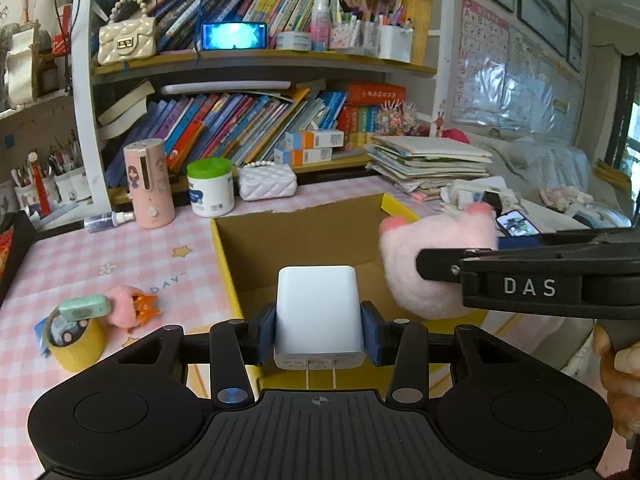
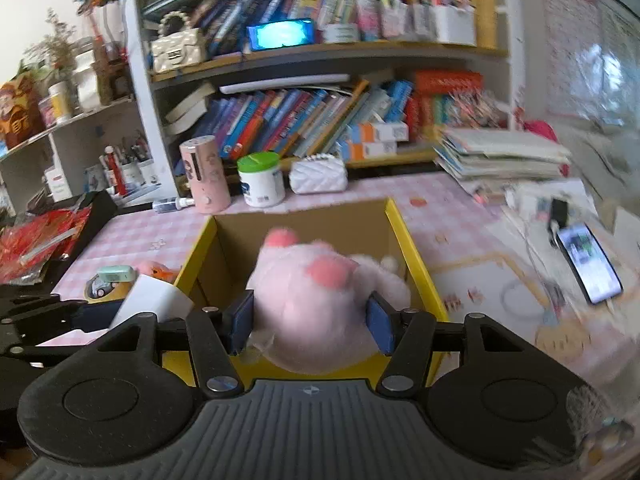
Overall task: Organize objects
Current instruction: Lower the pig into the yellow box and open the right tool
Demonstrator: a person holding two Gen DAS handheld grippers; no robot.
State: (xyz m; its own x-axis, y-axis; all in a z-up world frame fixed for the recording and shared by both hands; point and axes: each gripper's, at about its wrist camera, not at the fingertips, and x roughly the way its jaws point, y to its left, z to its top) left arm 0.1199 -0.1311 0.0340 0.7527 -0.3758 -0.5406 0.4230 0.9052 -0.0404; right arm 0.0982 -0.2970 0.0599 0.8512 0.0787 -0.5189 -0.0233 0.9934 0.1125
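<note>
Cluttered bookshelf is filling the far side; pink checked surface [image 1: 132, 248] is carrying a yellow-rimmed cardboard box [image 1: 304, 236], open-topped and looking empty as far as either view shows.

Left claw [image 1: 319, 334] is clamping a white charger [image 1: 319, 312] between its blue pads, prongs pointing back at the camera, sitting just over the box's near edge. Right claw [image 2: 310, 322] is squeezing a pink plush toy [image 2: 316, 300], hanging over the box's near half; the plush is bulging well past the pads.

Risks:
- Both claws are crowding the same box mouth. In the left view the right claw is sitting just right of the charger, so a clash could knock either item loose.
- Plush is soft, so the grip may be slipping. Right view is blurred, hard to confirm.
- Charger is being held by smooth sides; a tilt could drop it outside the rim.

Yellow tape roll [image 1: 78, 344] and a small pink toy [image 1: 128, 308] are waiting on the surface left of the box.
</note>
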